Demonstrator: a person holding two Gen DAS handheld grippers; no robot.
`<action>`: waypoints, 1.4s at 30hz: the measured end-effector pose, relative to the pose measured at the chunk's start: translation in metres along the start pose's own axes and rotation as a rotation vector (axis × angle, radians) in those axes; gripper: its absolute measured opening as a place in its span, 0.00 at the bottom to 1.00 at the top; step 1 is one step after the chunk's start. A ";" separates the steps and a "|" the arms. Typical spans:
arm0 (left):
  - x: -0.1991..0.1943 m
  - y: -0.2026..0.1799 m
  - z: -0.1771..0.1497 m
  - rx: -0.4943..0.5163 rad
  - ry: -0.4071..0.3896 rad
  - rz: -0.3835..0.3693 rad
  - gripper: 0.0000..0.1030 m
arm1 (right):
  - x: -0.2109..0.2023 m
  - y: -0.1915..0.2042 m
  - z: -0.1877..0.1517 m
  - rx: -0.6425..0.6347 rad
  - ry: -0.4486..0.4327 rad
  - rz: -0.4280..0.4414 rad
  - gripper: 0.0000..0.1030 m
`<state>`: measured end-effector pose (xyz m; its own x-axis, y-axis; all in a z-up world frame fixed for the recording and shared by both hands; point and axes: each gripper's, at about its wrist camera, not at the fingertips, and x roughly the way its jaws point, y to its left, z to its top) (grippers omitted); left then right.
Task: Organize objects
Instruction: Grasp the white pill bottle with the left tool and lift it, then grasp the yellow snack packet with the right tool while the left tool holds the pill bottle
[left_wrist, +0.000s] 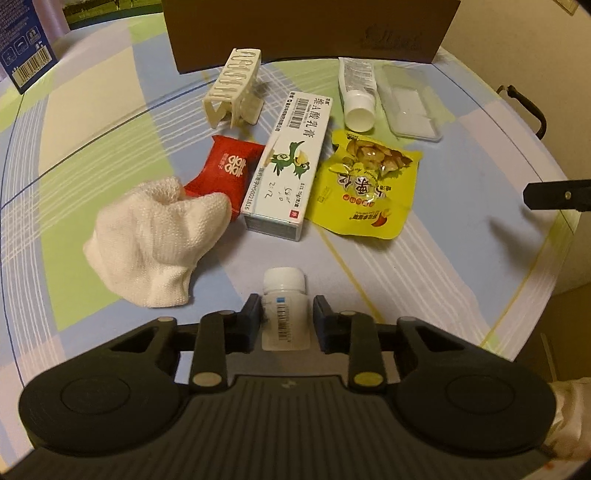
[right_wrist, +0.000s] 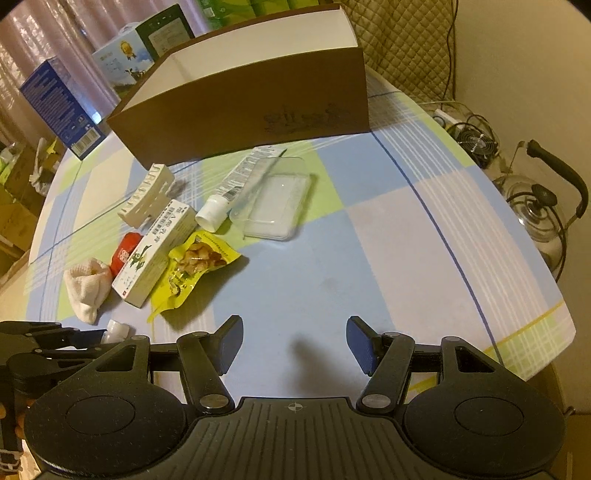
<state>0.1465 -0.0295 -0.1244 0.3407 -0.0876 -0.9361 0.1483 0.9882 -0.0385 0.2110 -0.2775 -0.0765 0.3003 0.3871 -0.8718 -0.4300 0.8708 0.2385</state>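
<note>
Looking like a home, probably a dining or living room. Checked plastic tablecloth (right_wrist: 369, 229) covering a round table. Pleated curtains (right_wrist: 44, 40) hanging far left, quilted padded backing (right_wrist: 402, 40) far right. Glass kettle (right_wrist: 535, 218) with black handle sitting off the table's right edge, small fan (right_wrist: 476, 142) and power strip (right_wrist: 443, 116) with cables lying behind it. Milk cartons (right_wrist: 122, 62) and a blue box (right_wrist: 59, 107) standing at the far left, household clutter all around.
</note>
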 end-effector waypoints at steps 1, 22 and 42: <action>0.001 0.000 0.000 -0.002 -0.002 -0.001 0.22 | 0.000 0.000 0.000 -0.001 0.001 0.002 0.57; -0.029 0.012 0.007 -0.057 -0.086 -0.002 0.22 | 0.015 0.016 0.010 -0.007 0.020 0.072 0.57; -0.085 0.093 -0.007 -0.252 -0.179 0.137 0.22 | 0.085 0.015 0.015 0.395 0.100 0.404 0.42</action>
<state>0.1245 0.0713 -0.0509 0.5022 0.0500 -0.8633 -0.1367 0.9904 -0.0222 0.2427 -0.2274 -0.1406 0.0882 0.6993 -0.7094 -0.1371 0.7139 0.6867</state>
